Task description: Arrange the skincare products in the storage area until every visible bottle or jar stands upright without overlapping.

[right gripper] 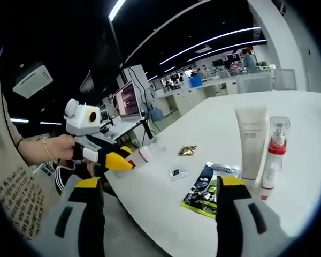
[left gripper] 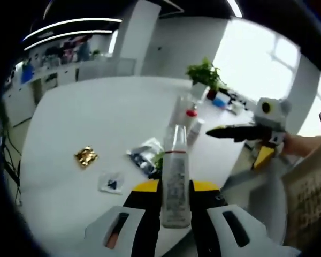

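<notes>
a clear bottle (left gripper: pixel 176 184) with a thin red band near its neck was clamped between the jaws of the left gripper (left gripper: pixel 175 206), held upright above the near edge of the white table (left gripper: pixel 85 115). in the right gripper view the same bottle (right gripper: pixel 150 151) was seen only as a pale blur at the tips of the left gripper (right gripper: pixel 129 155), which was held by a hand wearing a bracelet.

two more products were seen standing upright on the table, close beside each other: a white tube (right gripper: pixel 250 140) and a clear pump bottle (right gripper: pixel 273 155) with a red collar. whether they touched could not be told. in the left gripper view they were seen further along the table, the pump bottle (left gripper: pixel 190 115) with its red top and the white tube (left gripper: pixel 195 131) just beside it.

the right gripper (right gripper: pixel 160 211) was seen with its jaws wide apart and nothing held between them; in the left gripper view it (left gripper: pixel 216 131) was pointed toward the standing products.

a dark printed sachet (right gripper: pixel 208 187) was lying flat on the table near the foot of the tube. a small gold packet (left gripper: pixel 86 156) and a small clear packet (left gripper: pixel 112 183) were lying apart from it, nearer the table's edge. a potted plant (left gripper: pixel 204 75) was standing at the far end of the table.
</notes>
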Tool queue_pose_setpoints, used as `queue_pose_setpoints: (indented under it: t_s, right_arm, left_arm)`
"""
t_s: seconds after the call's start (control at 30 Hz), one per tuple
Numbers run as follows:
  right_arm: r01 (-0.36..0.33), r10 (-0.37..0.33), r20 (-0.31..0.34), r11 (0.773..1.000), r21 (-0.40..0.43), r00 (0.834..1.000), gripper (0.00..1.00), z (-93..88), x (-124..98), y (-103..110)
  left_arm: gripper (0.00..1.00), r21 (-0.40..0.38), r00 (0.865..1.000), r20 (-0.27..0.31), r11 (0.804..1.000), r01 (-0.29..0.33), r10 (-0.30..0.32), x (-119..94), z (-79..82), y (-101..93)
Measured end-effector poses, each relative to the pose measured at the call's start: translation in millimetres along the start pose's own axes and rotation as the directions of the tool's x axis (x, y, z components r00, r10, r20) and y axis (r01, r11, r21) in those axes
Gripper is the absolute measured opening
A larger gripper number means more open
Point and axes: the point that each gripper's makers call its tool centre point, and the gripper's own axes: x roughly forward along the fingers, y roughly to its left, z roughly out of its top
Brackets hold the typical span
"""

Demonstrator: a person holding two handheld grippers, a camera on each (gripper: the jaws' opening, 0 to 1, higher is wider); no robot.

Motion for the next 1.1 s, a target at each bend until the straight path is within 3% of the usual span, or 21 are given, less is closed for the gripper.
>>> queue_pose_setpoints:
  t_s: [0.13,0.3,0.4,0.5,0.63,0.83,1.1]
  right_arm:
    - [-0.028,0.028,0.024,1.000,0.015,0.999,0.80,9.4,-1,7]
    - [-0.109,0.101,0.090,0.990,0.090,0.991,0.60,25.8,-4,22]
    - [-0.133,0.123,0.104,0.986,0.099,0.987,0.52,31.1,-5,28]
    - [-0.146,0.130,0.122,0.981,0.131,0.984,0.50,34.5,-5,30]
    - [-0.156,0.115,0.188,0.963,0.221,0.976,0.46,41.5,-11,25]
    - [-0.157,0.091,0.230,0.946,0.285,0.969,0.27,44.7,-17,16]
    - [-0.179,0.098,0.274,0.941,0.288,0.957,0.25,55.7,-16,25]
  left_arm:
    - [0.16,-0.016,0.997,0.048,0.998,0.057,-0.056,1,7.1,-18.0]
    - [0.16,-0.001,0.988,0.092,0.993,0.121,-0.120,4,14.8,-40.0]
    - [0.16,0.009,0.977,0.117,0.984,0.177,-0.177,6,20.2,-55.6]
    - [0.16,-0.004,0.961,0.157,0.973,0.232,-0.229,9,27.1,-67.9]
    - [0.16,-0.010,0.954,0.171,0.967,0.253,-0.248,12,28.4,-72.9]
    - [0.16,-0.025,0.937,0.200,0.955,0.296,-0.285,10,32.2,-82.3]
    - [0.16,-0.044,0.923,0.220,0.942,0.333,-0.316,8,34.6,-89.6]
